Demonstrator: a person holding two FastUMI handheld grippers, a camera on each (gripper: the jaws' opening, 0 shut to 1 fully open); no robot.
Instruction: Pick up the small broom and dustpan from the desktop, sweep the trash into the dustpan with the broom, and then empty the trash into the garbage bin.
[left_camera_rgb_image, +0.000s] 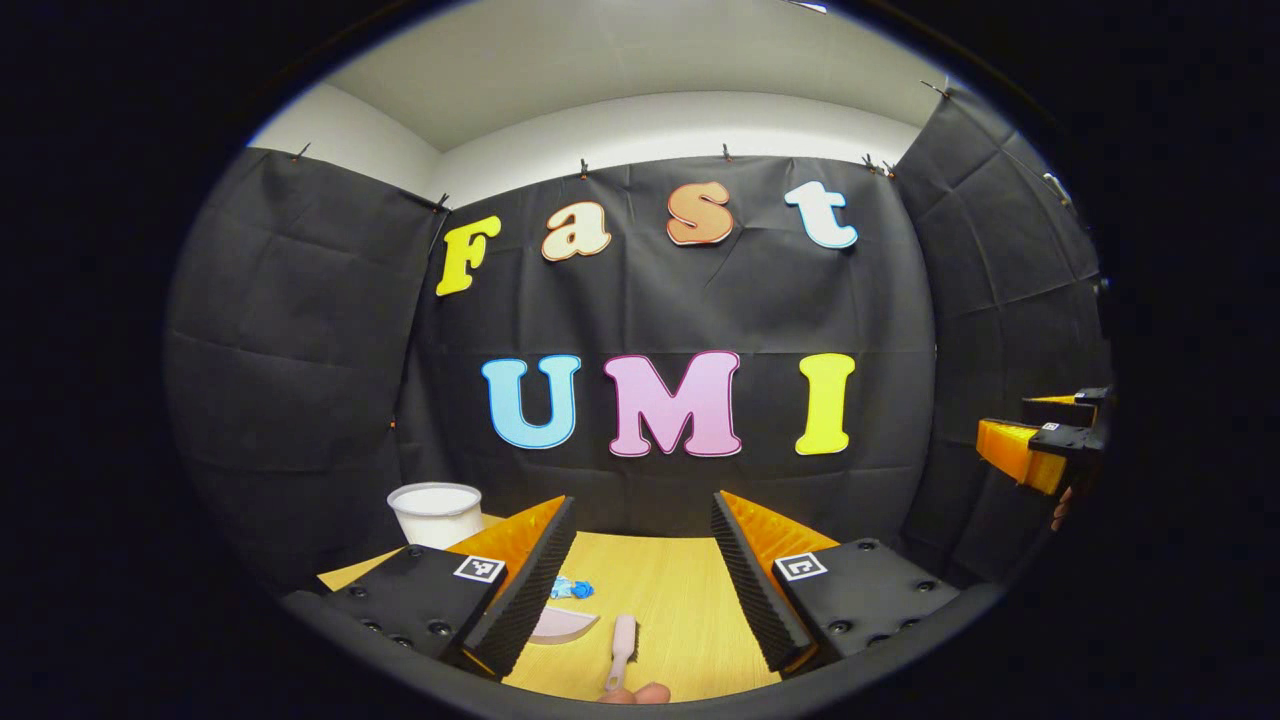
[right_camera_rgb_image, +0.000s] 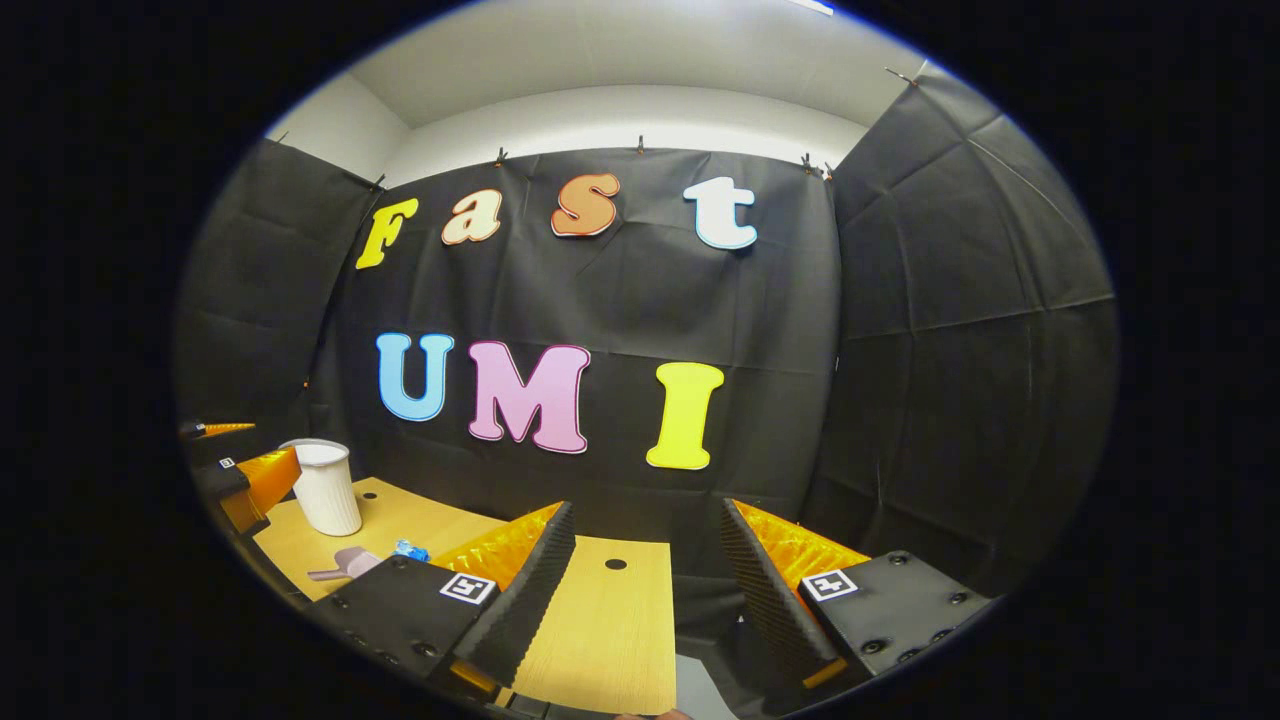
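A small pink broom (left_camera_rgb_image: 622, 648) lies on the wooden desktop (left_camera_rgb_image: 680, 610), low between my left gripper's fingers. Left of the broom rests a pale pink dustpan (left_camera_rgb_image: 562, 626), partly hidden by the left finger. Blue crumpled trash (left_camera_rgb_image: 572, 588) sits just beyond the dustpan. My left gripper (left_camera_rgb_image: 642, 520) hovers above them, open and holding nothing. In the right gripper view, the dustpan (right_camera_rgb_image: 345, 564) and blue trash (right_camera_rgb_image: 410, 550) lie far left. My right gripper (right_camera_rgb_image: 646, 525) is open and holds nothing over the desktop's right end (right_camera_rgb_image: 610, 620).
A white ribbed garbage bin (left_camera_rgb_image: 436, 512) stands at the desk's back left, also visible as the bin (right_camera_rgb_image: 325, 488). The right gripper (left_camera_rgb_image: 1040, 445) shows at the far right, the left gripper (right_camera_rgb_image: 245, 478) at the far left. Black cloth walls enclose the desk.
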